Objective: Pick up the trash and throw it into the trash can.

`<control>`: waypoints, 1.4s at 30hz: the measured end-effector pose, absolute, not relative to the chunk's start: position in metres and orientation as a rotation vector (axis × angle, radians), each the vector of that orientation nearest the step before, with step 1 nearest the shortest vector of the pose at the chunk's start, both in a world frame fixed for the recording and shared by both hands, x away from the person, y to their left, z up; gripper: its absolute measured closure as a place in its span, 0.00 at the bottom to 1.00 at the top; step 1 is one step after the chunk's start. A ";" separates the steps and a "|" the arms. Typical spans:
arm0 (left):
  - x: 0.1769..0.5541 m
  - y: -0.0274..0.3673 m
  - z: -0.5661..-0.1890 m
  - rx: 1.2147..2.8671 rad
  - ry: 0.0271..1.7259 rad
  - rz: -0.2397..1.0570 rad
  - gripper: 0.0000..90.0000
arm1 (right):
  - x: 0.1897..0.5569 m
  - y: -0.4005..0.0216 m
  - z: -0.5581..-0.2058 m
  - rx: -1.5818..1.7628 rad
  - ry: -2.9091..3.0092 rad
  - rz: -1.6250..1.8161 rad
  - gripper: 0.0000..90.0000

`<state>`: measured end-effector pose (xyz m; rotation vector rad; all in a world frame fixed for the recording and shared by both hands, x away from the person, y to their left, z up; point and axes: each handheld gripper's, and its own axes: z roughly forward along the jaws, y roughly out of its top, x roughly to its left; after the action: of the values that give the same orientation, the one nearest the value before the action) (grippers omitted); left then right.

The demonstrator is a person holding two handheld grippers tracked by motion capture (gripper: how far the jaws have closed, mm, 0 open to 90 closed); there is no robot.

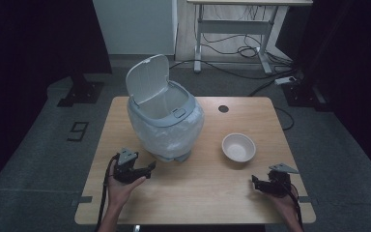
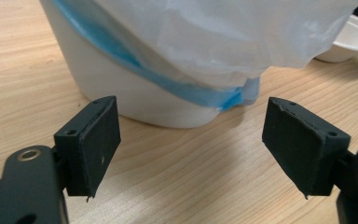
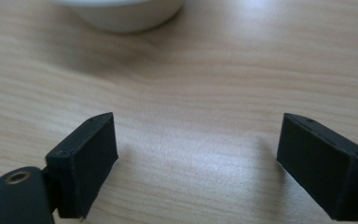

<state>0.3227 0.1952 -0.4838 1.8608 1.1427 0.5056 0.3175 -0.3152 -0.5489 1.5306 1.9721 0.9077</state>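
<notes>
A white plastic waste bin lined with a translucent white bag point(image 1: 165, 126), its hinged lid standing up, sits on the light wooden tabletop point(image 1: 207, 193) toward the far-left corner; a band of blue bag edge shows low on its wall in the left gripper view. A shallow white paper bowl point(image 1: 238, 147) rests right of centre, well apart from the bin.

The left claw point(image 1: 149, 168) lies low near the left edge, aimed at the bin's base. Its jaws stand wide apart with bare wood between them, touching nothing. The right claw point(image 1: 254, 181) rests near the near-right corner, aimed toward the bowl. Its jaws are also spread wide over empty wood and hold nothing.

The step in hand appears to be the approach to bowl and bin. To do it well, the right claw should travel level toward the bowl's near rim, straddle the thin wall with one pad inside and one outside, and close gently, since the paper may buckle. The left claw can brace the bin low on its wall, clear of the loose bag.
</notes>
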 end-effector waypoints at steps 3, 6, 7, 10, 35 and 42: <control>0.322 0.197 -0.486 1.860 1.153 0.510 0.22 | 0.315 -0.316 -0.541 1.526 1.944 0.956 0.14; 0.323 0.197 -0.490 1.874 1.158 0.518 0.22 | 0.316 -0.314 -0.537 1.523 1.938 0.972 0.14; 0.324 0.196 -0.493 1.883 1.160 0.512 0.22 | 0.316 -0.312 -0.533 1.520 1.932 0.988 0.14; 0.324 0.193 -0.497 1.903 1.157 0.502 0.22 | 0.318 -0.311 -0.526 1.513 1.918 1.013 0.14; 0.327 0.194 -0.505 1.913 1.186 0.478 0.24 | 0.366 -0.284 -0.504 1.512 1.909 1.000 0.19; 0.328 0.190 -0.507 1.916 1.182 0.462 0.25 | 0.398 -0.288 -0.514 1.582 1.887 0.954 0.26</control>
<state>0.3282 0.1904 -0.5071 1.9158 1.1815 0.4621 0.3978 -0.2884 -0.5142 1.5824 1.8868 0.9544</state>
